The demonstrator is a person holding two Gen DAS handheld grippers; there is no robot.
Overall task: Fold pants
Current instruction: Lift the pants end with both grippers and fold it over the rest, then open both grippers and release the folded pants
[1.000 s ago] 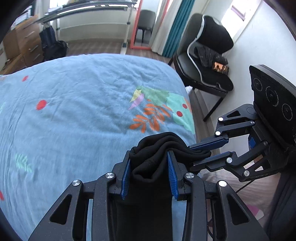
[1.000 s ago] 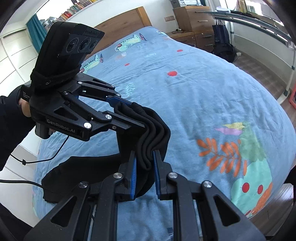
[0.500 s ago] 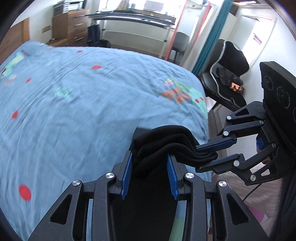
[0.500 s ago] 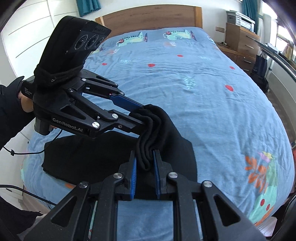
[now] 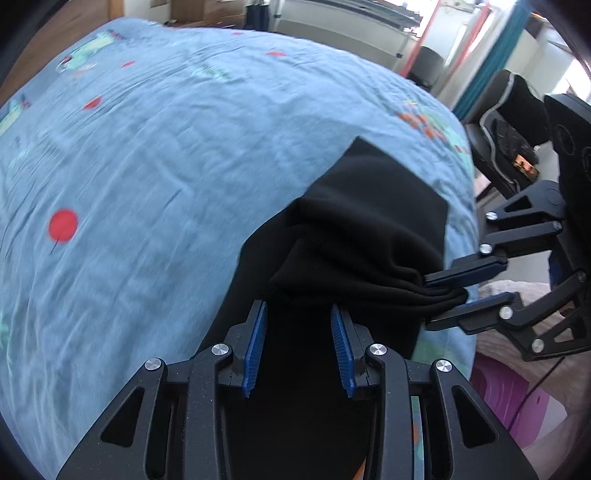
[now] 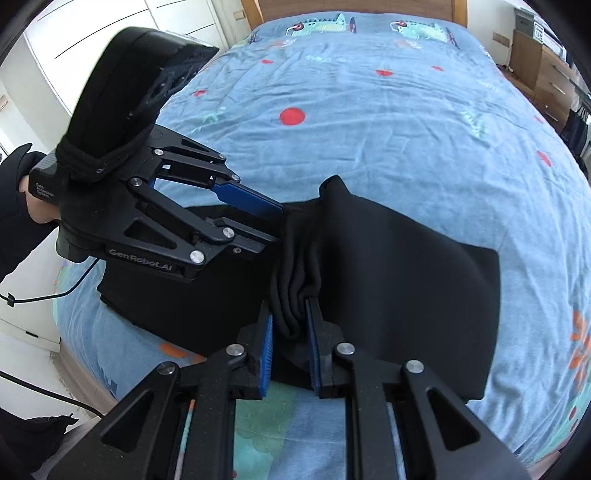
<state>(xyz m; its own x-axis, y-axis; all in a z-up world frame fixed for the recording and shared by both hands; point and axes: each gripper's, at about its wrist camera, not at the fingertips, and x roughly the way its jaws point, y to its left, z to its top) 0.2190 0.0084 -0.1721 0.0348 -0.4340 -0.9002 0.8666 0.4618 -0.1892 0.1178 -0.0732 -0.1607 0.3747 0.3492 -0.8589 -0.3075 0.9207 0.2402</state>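
Note:
Black pants (image 6: 399, 273) lie folded over on the blue bedspread near the bed's foot edge; they also show in the left wrist view (image 5: 373, 221). My right gripper (image 6: 289, 328) is shut on a bunched fold of the pants, and it appears from the side in the left wrist view (image 5: 443, 295). My left gripper (image 5: 298, 328) stands open over the pants, its blue pads apart with flat black cloth below them. In the right wrist view the left gripper (image 6: 279, 225) is open, its tips touching the bunched cloth.
The blue bedspread (image 6: 369, 122) with red dots stretches to a wooden headboard (image 6: 354, 7). A black chair (image 5: 509, 140) stands past the bed's corner. Wooden drawers (image 6: 546, 74) stand at the right. A cable (image 6: 44, 295) hangs off the left gripper.
Both grippers carried the bunched pants edge across and lowered it onto the bed, spreading the cloth flat. The left gripper has opened and let go of the cloth; the right stays shut.

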